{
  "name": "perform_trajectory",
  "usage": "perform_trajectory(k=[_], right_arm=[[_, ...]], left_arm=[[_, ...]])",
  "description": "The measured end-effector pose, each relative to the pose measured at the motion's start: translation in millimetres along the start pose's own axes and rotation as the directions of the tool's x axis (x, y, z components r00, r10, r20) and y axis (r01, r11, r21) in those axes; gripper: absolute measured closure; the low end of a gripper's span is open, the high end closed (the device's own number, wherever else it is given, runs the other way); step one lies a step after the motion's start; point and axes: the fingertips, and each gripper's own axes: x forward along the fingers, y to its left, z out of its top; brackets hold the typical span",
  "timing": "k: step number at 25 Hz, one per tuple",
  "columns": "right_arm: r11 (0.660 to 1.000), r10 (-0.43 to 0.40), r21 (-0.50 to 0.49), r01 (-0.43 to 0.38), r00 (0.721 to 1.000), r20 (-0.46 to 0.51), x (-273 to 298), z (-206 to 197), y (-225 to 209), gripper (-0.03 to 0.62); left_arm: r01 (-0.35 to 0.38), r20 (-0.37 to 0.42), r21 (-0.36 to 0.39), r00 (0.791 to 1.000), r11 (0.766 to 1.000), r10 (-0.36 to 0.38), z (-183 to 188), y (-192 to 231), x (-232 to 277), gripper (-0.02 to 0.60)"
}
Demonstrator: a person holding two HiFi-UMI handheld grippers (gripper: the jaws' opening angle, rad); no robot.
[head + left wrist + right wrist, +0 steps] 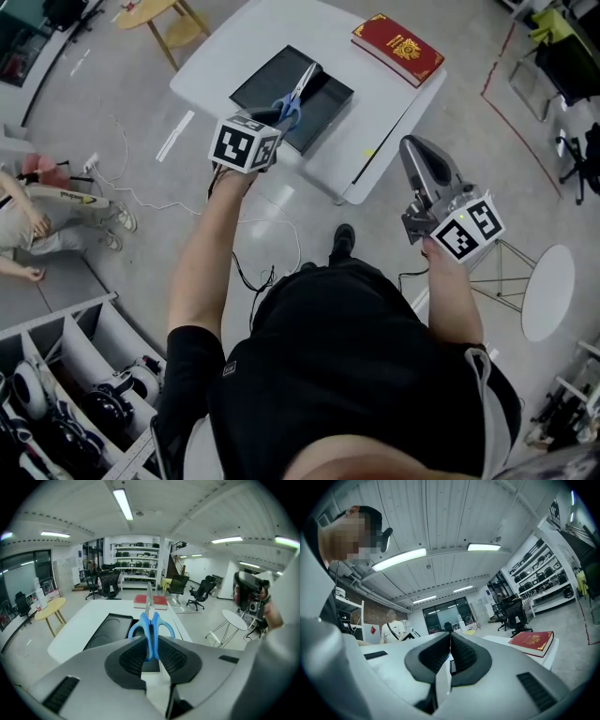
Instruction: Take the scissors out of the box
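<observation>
The scissors point(298, 94) have blue handles and silver blades. My left gripper point(279, 116) is shut on the handles and holds them above the open black box point(260, 82) on the white table point(225, 47). In the left gripper view the scissors point(151, 629) stand between the pads point(133, 657) with the blades pointing away, and the box point(108, 629) lies below and beyond them. My right gripper point(411, 146) hangs off the table's near right corner, jaws together, with nothing in them. In its own view the right gripper point(450, 651) is shut and empty.
A red book point(397, 48) lies on the table's far right corner. A wooden round table point(155, 14) stands beyond the table, and a small white round table point(548, 291) at my right. Cables point(267, 230) trail on the floor. A seated person point(37, 220) and a shelf point(75, 370) are at the left.
</observation>
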Motion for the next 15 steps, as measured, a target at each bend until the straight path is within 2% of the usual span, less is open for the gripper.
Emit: perform_trajectory(k=[8, 15], right_arm=[[0.998, 0.005, -0.061, -0.003, 1.0, 0.03, -17, 1, 71, 0.565], [0.996, 0.003, -0.088, 0.001, 0.999, 0.049, -41, -3, 127, 0.565]], left_arm=[[-0.014, 0.196, 0.041, 0.981, 0.999, 0.005, 5, -31, -99, 0.495], [-0.039, 0.311, 0.014, 0.95, 0.999, 0.033, -25, -46, -177, 0.495]])
